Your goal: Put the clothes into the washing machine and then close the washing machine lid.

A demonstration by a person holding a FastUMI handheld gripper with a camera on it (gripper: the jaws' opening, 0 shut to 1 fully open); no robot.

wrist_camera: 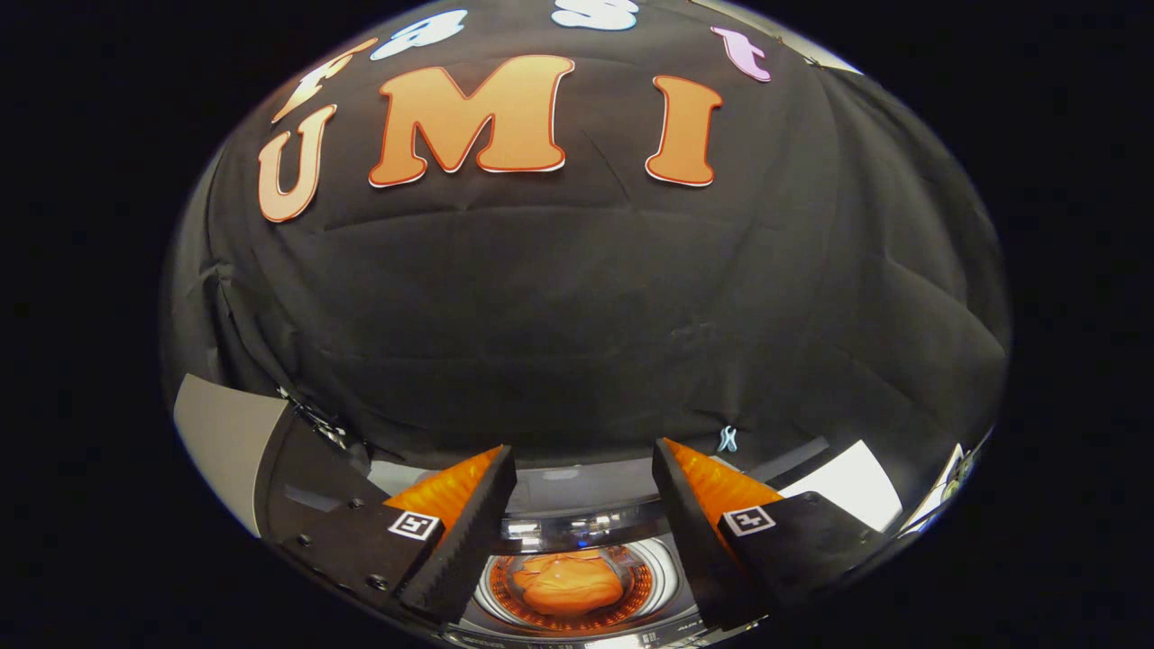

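Hand-held gripper [584, 469] hangs above the washing machine [577, 631], fingers spread wide w/ nothing between them. Left finger [469, 532] and right finger [690, 532] are well apart; each carries a small square marker tag on its upper face.

Down thru the gap between the fingers: the machine's round drum opening [570, 586], seen from above. An orange garment [566, 584] lies bunched in the drum, roughly mid-opening, below and between the fingertips, not touching either. Drum rim around it looks shiny metal w/ an orange glow, prob. the cloth's reflection, tho the view is too small and warped to be sure.

Lid [236, 446] stands up, open, beside and beyond the left finger: pale outer face, dark inner side. The machine's top edge behind the drum runs across between the fingertips.

Beyond the right finger, a white flat panel or sheet [847, 491] lies next to the machine; can't tell what it is. A small pale clip [727, 439] hangs at the bottom of the black cloth wall [577, 306], just above the right fingertip. The wall takes up the whole background behind the machine.
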